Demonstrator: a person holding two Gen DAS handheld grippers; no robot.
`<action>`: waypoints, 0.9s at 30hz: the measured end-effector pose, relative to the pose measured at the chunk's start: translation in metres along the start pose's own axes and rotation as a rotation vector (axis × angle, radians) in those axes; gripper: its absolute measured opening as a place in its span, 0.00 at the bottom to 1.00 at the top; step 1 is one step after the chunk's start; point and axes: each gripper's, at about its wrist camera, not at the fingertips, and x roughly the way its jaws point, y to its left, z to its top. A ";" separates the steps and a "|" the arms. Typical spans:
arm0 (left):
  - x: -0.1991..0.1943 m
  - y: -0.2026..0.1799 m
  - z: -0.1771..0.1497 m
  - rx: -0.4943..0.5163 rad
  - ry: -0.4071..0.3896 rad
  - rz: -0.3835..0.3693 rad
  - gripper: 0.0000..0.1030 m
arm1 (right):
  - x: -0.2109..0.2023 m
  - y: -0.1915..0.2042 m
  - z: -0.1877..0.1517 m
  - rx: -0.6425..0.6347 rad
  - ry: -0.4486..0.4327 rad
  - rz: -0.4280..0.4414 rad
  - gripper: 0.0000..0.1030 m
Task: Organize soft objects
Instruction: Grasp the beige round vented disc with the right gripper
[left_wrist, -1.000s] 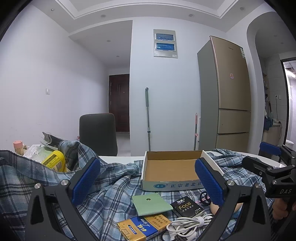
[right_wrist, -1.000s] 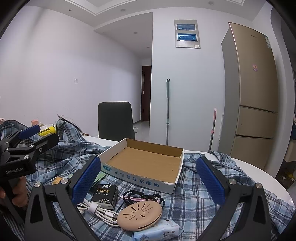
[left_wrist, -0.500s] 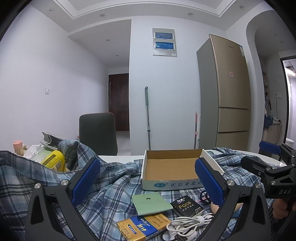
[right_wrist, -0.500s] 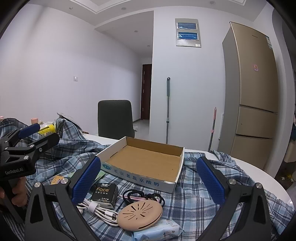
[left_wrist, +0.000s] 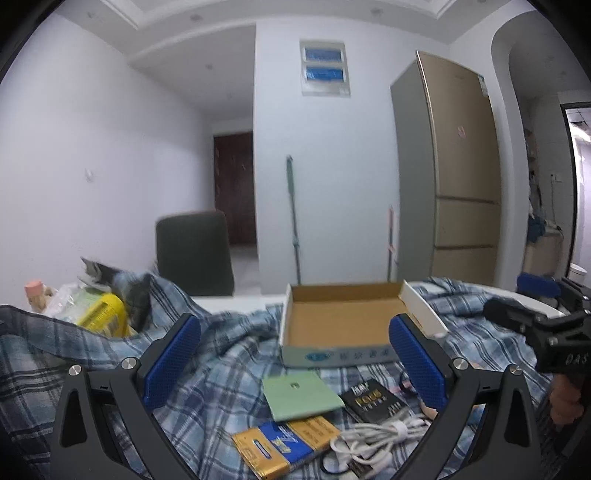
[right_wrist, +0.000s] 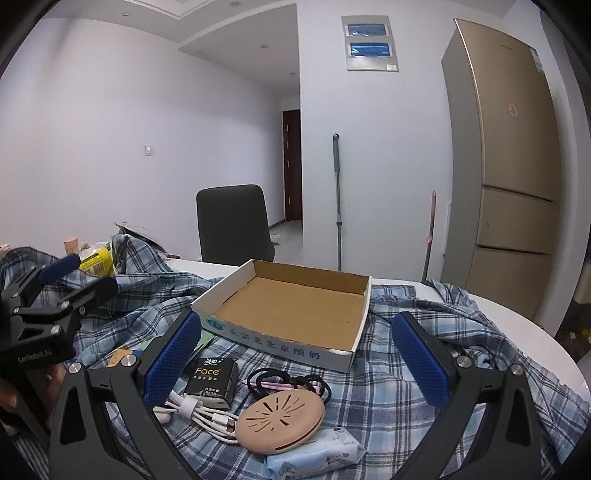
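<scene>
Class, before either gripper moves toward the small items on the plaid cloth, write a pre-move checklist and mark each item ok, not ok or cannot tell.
1. Left gripper open, holding nothing: ok.
2. Right gripper open, holding nothing: ok.
3. Shallow cardboard box has nothing in it: ok.
4. Black "Face" tissue pack free of overlap: not ok, the coiled white cable lies against it.
5. Blue wet-wipe pack free: not ok, the tan round slotted case rests on it.
6. Blue plaid shirt flat: not ok, bunched.
</scene>
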 end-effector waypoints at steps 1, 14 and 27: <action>0.001 0.002 0.000 -0.008 0.019 -0.007 1.00 | 0.000 -0.002 0.001 0.008 0.008 -0.001 1.00; 0.028 -0.005 -0.014 0.018 0.216 -0.060 1.00 | 0.018 -0.021 0.012 0.025 0.238 0.042 0.97; 0.038 -0.006 -0.020 0.021 0.280 -0.082 0.94 | 0.080 0.010 -0.050 -0.156 0.587 0.140 0.84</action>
